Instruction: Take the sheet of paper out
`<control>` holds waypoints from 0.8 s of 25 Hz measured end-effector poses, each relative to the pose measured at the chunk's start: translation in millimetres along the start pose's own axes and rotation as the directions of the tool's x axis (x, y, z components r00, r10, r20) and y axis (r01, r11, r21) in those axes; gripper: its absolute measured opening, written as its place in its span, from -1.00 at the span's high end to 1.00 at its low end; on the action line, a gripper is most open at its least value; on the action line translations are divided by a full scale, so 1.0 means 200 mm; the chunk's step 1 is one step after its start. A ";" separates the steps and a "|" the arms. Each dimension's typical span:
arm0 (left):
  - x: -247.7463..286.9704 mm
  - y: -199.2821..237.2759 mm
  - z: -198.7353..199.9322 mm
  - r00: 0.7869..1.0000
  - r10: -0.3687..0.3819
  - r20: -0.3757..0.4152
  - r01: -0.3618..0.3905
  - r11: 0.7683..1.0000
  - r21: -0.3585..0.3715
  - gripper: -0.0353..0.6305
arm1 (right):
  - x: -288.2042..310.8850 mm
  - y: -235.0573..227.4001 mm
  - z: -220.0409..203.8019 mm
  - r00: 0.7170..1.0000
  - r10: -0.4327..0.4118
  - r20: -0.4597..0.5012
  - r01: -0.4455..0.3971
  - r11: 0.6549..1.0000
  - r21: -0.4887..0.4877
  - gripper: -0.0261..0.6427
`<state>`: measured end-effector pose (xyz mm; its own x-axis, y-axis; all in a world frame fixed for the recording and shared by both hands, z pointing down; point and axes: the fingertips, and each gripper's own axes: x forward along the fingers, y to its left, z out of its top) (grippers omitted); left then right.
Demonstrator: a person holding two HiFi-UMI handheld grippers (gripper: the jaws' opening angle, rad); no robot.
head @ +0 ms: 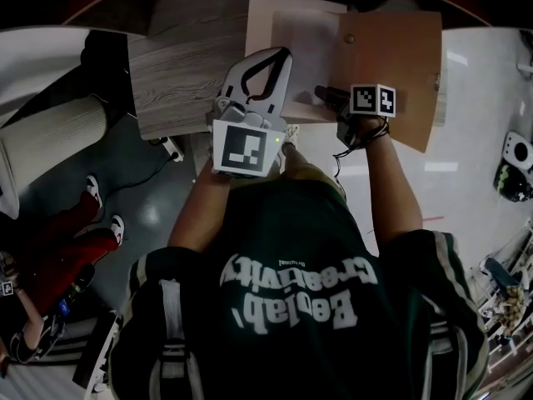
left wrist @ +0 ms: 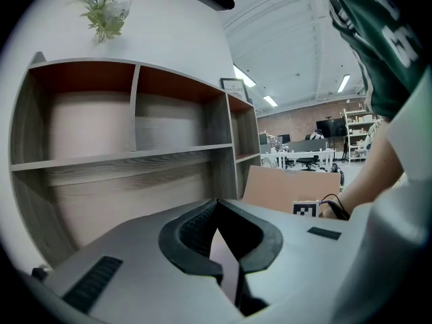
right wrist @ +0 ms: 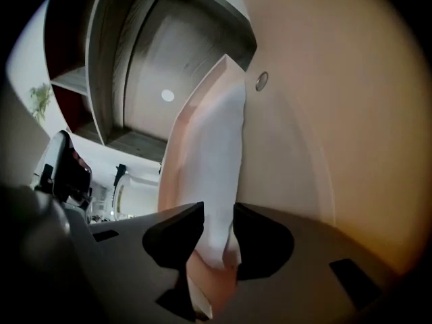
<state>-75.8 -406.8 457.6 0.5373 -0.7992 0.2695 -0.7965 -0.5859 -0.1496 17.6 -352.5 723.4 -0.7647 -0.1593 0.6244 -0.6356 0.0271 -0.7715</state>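
Observation:
A brown envelope lies open on the wooden desk, with a white sheet of paper showing inside it. My left gripper reaches over the envelope's pale left panel. In the left gripper view its tips meet, with a thin pinkish layer of the envelope running in between them. My right gripper sits at the envelope's near edge. In the right gripper view the sheet hangs between the right gripper's jaws, which stand wide apart; the brown flap with its round clasp fills the right.
A wooden shelf unit with empty compartments stands behind the desk, with a small plant on top. At the far left of the head view are a white ribbed cylinder and a seated person's red trouser legs. Office desks stand far off.

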 end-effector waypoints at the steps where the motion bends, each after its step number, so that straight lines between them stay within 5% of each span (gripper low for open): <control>1: 0.00 0.00 0.00 1.000 -0.001 -0.001 0.001 1.000 0.002 0.84 | 0.01 0.01 0.01 1.000 0.026 0.003 -0.026 0.999 0.020 0.47; 7: -0.02 0.03 -0.03 1.000 0.001 -0.007 -0.001 1.000 -0.005 0.84 | 0.04 0.02 0.13 0.989 0.090 0.113 -0.104 0.987 0.122 0.47; 14: -0.01 0.05 -0.06 1.000 -0.003 -0.021 0.003 1.000 -0.012 0.84 | 0.14 0.11 0.10 0.987 0.161 0.017 -0.162 0.985 0.060 0.49; 20: -0.01 0.07 -0.07 1.000 -0.008 -0.023 0.008 1.000 -0.014 0.84 | 0.16 0.13 0.14 0.986 0.164 0.027 -0.165 0.986 0.037 0.55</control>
<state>-91.1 -412.2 467.7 0.5372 -0.7910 0.2927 -0.7961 -0.5901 -0.1338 -21.3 -384.8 719.6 -0.8555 -0.1797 0.4856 -0.4961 0.0162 -0.8681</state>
